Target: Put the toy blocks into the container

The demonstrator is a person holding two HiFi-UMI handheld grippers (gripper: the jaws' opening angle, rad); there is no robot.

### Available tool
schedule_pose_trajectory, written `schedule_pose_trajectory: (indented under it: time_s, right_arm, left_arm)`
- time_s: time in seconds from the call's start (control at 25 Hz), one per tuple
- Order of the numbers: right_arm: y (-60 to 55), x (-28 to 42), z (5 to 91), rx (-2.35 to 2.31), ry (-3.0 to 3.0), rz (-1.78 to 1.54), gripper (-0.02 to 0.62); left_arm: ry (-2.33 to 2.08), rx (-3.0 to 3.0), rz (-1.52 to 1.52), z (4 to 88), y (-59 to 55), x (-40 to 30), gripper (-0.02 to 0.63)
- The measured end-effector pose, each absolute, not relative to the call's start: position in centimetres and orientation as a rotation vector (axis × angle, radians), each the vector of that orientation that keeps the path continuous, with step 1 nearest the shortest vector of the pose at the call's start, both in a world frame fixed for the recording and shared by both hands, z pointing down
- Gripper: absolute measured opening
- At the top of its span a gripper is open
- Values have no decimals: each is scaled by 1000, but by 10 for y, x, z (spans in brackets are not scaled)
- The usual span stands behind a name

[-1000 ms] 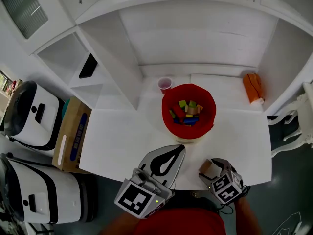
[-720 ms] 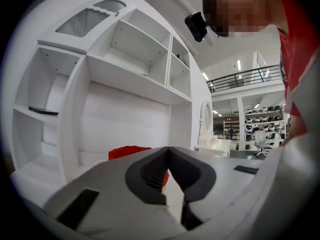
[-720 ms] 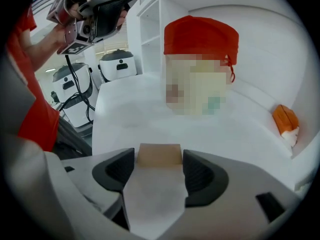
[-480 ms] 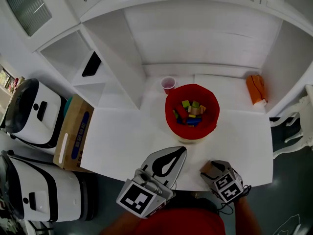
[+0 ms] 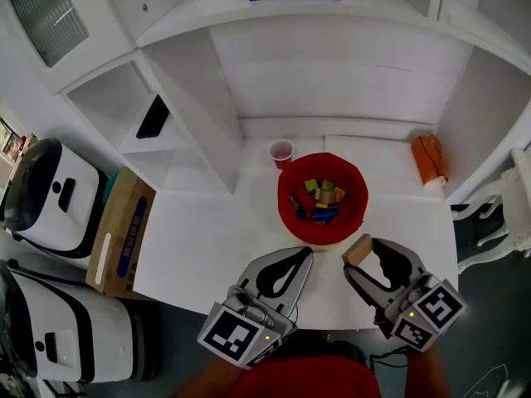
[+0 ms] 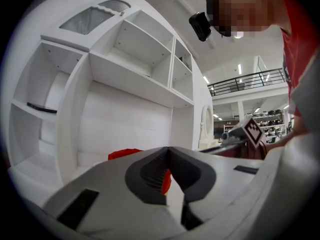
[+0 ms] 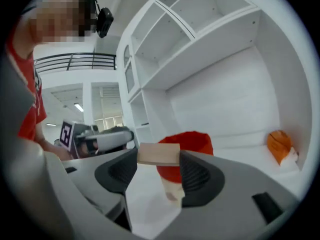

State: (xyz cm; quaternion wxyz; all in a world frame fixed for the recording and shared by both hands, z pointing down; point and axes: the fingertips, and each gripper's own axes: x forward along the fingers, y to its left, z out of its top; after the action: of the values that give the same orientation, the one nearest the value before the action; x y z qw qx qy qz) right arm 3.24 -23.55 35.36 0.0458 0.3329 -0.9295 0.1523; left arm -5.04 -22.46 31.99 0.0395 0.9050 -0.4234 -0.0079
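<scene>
A red container stands at the back middle of the white table, with several coloured toy blocks inside. My right gripper hangs above the table just in front of the container, shut on a plain wooden block; its jaws have just been closing with that block between them. In the right gripper view the wooden block spans the two pads and the red container shows behind it. My left gripper is shut and empty, to the left of the right one, pointing at the container.
A pink cup stands behind the container at its left. An orange object lies at the back right. White shelving walls in the table's back; a black item lies on a left shelf. A cardboard box and white machines stand left.
My right gripper has risen from the table's front edge and come closer to the red container, carrying the wooden block. The left gripper has stayed where it was.
</scene>
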Motion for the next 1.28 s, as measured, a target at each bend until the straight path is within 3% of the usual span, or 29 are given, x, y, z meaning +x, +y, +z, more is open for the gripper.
schedule_pose_trajectory:
  time_s: [0.36,0.44,0.56,0.68,0.8,1.28]
  right_arm:
    - [-323,-12,313,1052,-2833,337,296]
    - [-330,-15,320,1062,-2817,365,330]
    - [-315,-15,312,1058,-2868,325,322]
    - [-291,-7,294,1129,-2935,195,104]
    - [-266,3,284,1203,-2966,128,14]
    - [-193,19,273,1236,-3002,56,5]
  left_arm:
    - [-1288,2756,-24,315,-232,-57,9]
    - [-1279,2758,-22,316,-232,-57,9]
    - [-1260,2761,-34,313,-230,-57,9]
    - [-1247,2765,-63,308,-229,-56,9]
    - [-1248,2808,-110,300,-229,-54,9]
    - [-1160,2875,-134,287,-206,-29,9]
